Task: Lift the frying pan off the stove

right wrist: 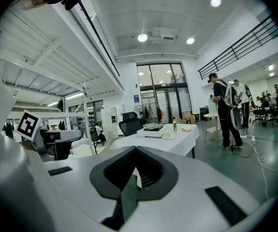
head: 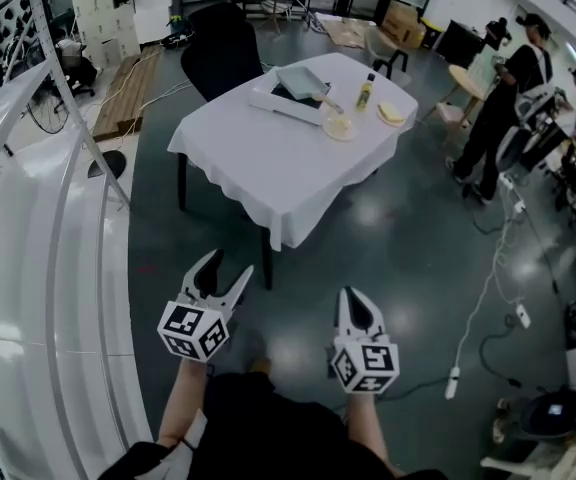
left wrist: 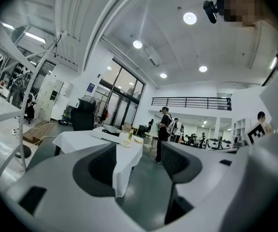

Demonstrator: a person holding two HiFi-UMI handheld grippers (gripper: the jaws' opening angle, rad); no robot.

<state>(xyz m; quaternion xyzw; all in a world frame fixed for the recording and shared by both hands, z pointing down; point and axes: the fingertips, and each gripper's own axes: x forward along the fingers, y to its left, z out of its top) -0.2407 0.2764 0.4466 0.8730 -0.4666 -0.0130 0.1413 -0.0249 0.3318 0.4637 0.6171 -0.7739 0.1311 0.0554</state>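
Note:
The frying pan sits on a flat white stove on the far side of a white-clothed table, well ahead of me. Both grippers hang low over the dark floor, far short of the table. My left gripper is open and empty; between its jaws, in the left gripper view, my left gripper frames the distant table and stove. My right gripper is shut on nothing. In the right gripper view, past the right gripper, the stove and pan look small.
A plate, a small bottle and a second plate share the table. A black office chair stands behind it. A person in black stands at the right. Cables and a power strip lie on the floor; a white curved structure runs along the left.

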